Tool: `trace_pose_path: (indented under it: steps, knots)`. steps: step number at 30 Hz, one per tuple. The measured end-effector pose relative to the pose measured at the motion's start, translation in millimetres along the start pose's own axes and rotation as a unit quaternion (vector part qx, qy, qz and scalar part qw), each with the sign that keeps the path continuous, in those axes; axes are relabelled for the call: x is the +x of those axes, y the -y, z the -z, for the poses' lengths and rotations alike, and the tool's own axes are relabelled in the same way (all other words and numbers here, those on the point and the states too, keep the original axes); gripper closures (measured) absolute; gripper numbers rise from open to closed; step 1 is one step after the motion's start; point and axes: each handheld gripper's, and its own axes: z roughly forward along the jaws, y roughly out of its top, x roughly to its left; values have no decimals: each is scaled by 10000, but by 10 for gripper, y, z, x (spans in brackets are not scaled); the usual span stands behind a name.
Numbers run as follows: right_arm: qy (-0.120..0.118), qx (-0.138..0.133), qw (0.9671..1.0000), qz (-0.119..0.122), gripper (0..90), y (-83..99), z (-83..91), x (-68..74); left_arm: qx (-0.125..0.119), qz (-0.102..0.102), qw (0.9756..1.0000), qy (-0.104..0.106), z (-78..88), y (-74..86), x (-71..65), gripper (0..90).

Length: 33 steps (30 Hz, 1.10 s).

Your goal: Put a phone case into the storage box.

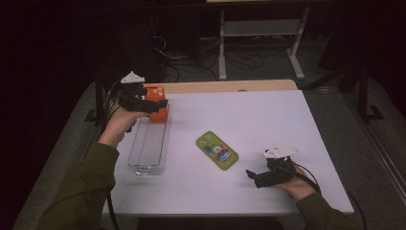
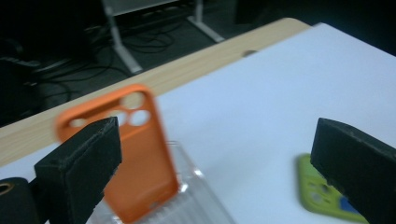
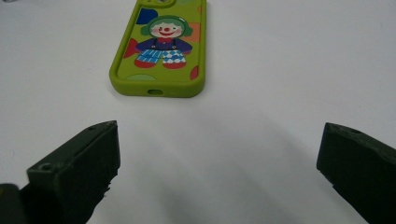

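Observation:
An orange phone case (image 1: 157, 96) (image 2: 140, 158) stands upright and tilted at the far end of a clear ribbed tray (image 1: 149, 143) (image 2: 201, 205). My left gripper (image 1: 160, 106) (image 2: 215, 154) hovers right at it with its jaws wide apart; the case sits beside the left jaw and the other jaw is far from it, so it is open. A green phone case with a clown picture (image 1: 217, 150) (image 3: 161, 51) (image 2: 327, 196) lies flat mid-table. My right gripper (image 1: 253, 176) (image 3: 219, 149) rests open just short of its bottom edge, with nothing between the jaws.
The white table top (image 1: 258, 120) has a wooden strip (image 1: 230, 86) along its far edge. Beyond it the floor is dark, with cables and a metal frame's legs (image 1: 222, 48). The tray lies lengthwise near the table's left edge.

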Motion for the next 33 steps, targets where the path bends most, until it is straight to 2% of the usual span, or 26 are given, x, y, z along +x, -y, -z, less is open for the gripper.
trace_pose_path:
  steps: [2,3,4,5,7,8,9,12,16,19,20,21,22,25,26,28,31,33]
  knots:
    - [1,13,10000,30,0,0,3,-2,75,-137,9996,228,18,16,-112,19]
    - [1,13,10000,30,0,0,3,-2,75,-137,9996,228,18,16,-112,19]
    - [-2,18,10000,35,0,-1,4,-3,64,-192,9992,354,18,33,-196,19]
    - [-2,18,10000,35,0,-1,4,-3,64,-192,9992,354,18,33,-196,19]
    - [-4,24,10000,35,0,-1,3,-3,80,-303,9981,529,16,69,-309,19]
    - [-6,30,10000,18,0,-1,3,-1,80,-303,9981,529,16,69,-309,19]
    - [-5,28,10000,-5,0,-2,2,2,84,-406,9973,612,14,97,-383,19]
    - [-11,43,10000,18,0,-1,5,-3,84,-451,9964,710,9,132,-462,19]
    - [-4,19,10000,-54,0,-3,6,-8,65,-531,9944,917,-8,230,-618,19]
    - [18,16,10000,5,0,-2,8,-25,63,-621,9926,1042,-28,317,-727,20]
    - [12,11,10000,-7,0,-2,11,-25,101,-639,9911,1165,-40,368,-797,21]
    - [12,11,10000,-7,0,-2,11,-25,101,-639,9911,1165,-40,368,-797,21]
    - [3,-5,10000,-50,0,-5,13,-25,150,-732,9896,1233,-50,414,-862,22]
    - [0,-10,10000,-62,0,-8,16,-29,183,-776,9885,1288,-55,488,-952,21]
    - [-6,-7,10000,-80,0,-8,17,-29,225,-865,9873,1315,-50,506,-962,21]
    - [-9,0,10000,-90,0,-8,18,-29,194,-827,9870,1362,-54,534,-989,21]
    - [-6,16,9999,-159,0,-11,26,-30,190,-798,9851,1514,-65,661,-1071,21]
    - [34,2,9999,-168,0,-14,30,-42,194,-823,9844,1546,-66,692,-1076,21]
